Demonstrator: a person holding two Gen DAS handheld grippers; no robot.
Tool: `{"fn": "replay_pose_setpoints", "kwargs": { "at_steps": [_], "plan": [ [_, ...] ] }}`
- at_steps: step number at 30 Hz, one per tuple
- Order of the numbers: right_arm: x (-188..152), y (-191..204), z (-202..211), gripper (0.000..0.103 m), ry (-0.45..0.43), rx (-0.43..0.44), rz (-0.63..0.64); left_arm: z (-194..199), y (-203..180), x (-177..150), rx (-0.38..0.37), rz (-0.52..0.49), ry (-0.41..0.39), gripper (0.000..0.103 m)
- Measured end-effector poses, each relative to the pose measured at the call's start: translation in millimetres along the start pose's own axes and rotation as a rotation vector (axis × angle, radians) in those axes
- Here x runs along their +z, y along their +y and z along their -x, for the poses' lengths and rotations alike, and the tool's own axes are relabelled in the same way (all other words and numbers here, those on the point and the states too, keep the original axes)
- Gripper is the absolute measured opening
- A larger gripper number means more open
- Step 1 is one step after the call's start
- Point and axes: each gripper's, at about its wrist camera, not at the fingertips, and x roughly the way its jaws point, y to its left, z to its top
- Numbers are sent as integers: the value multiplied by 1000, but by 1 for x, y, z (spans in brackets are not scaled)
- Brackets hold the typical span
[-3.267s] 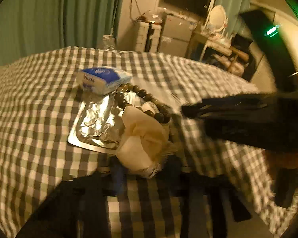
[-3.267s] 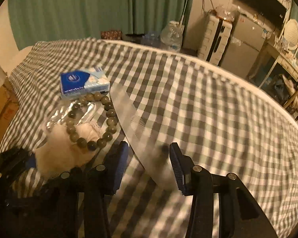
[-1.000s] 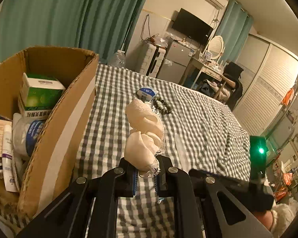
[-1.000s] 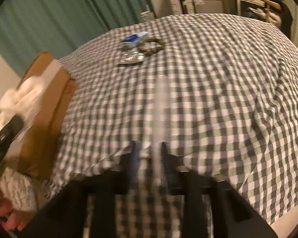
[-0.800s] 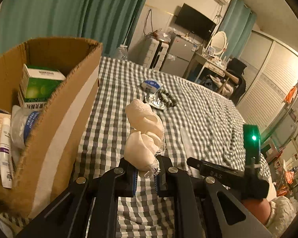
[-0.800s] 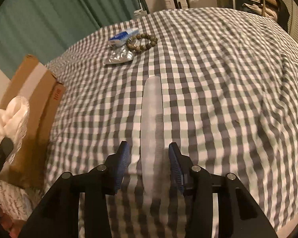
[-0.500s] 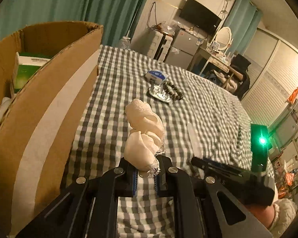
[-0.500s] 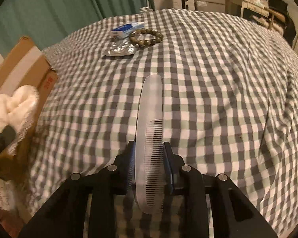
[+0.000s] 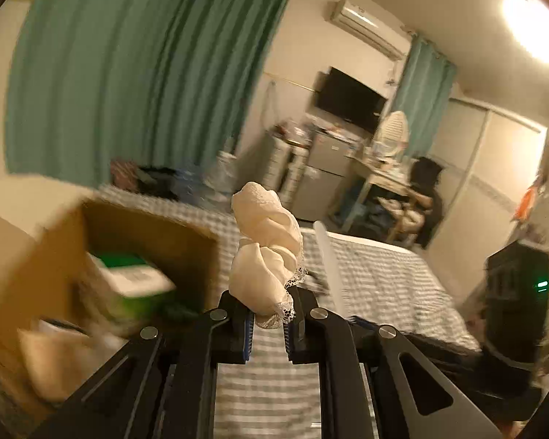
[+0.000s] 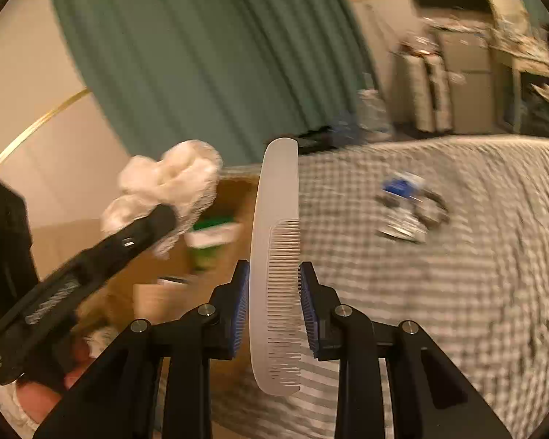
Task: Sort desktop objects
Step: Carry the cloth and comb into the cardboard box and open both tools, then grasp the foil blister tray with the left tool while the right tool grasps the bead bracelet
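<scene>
On my left wrist camera I see the left gripper [image 9: 268,323] clenched on a cream lace scrunchie [image 9: 265,252], which stands up from between the blue pads [image 9: 248,333] and is held in the air above the near edge of the cardboard box [image 9: 55,256]; inside the box I can make out a green and white carton [image 9: 131,278], though the view is blurred. On my right wrist camera the right gripper [image 10: 273,305] grasps a translucent white comb [image 10: 274,256] by its toothed end, the comb upright with its plain handle pointing away and its teeth facing right. To its left I see the left gripper [image 10: 161,219] with the scrunchie [image 10: 168,183] held over the box [image 10: 135,285]. Further out on the checked cloth [image 10: 457,274] lie a blue tissue pack [image 10: 400,186], a foil packet [image 10: 402,226] and a bead bracelet [image 10: 433,208], close together and blurred
</scene>
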Motion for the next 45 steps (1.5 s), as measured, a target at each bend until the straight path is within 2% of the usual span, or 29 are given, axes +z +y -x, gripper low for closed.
{"fn": "replay_pose_setpoints", "kwargs": {
  "at_steps": [3, 7, 8, 9, 10, 11, 12, 17, 21, 24, 28, 31, 37, 42, 45],
  "plan": [
    [5, 36, -25, 26, 40, 45, 25, 17, 42, 9, 106, 21, -16, 13],
    [-2, 64, -50, 30, 76, 86, -12, 15, 87, 3, 229, 1, 71, 16],
    [-3, 70, -55, 35, 83, 86, -6, 13, 95, -1, 251, -11, 95, 27],
    [-2, 72, -58, 54, 85, 79, 1, 10, 100, -3, 262, -16, 123, 48],
    [-2, 74, -58, 69, 82, 68, 7, 8, 105, -7, 288, -16, 146, 62],
    [-2, 74, -56, 70, 68, 62, 12, 8, 108, -10, 305, -13, 157, 84],
    [-3, 73, -50, 70, 49, 53, 16, 8, 110, -14, 311, -9, 159, 90],
    [-7, 44, -22, 70, 3, -21, 22, 9, 109, -32, 332, 6, 190, 96],
    [-20, 4, 12, 72, -59, -184, 70, 16, 81, -39, 320, 0, 160, 103],
    [-32, -35, 38, 73, -62, -255, 15, 18, 48, -39, 270, 1, 129, 103],
    [-40, -68, 67, 75, -97, -276, -54, 17, 8, -41, 149, 45, 88, 103],
    [-45, -87, 84, 77, -120, -312, -67, 12, -20, -42, 94, 72, 88, 103],
    [-60, -114, 90, 77, -119, -339, -80, -18, -68, -55, 113, 31, 135, 103],
    [-73, -132, 66, 77, -74, -349, -75, -58, -80, -68, 116, 54, 204, 103],
    [-75, -149, 54, 77, -60, -355, -84, -87, -82, -75, 143, 36, 235, 103]
  ]
}}
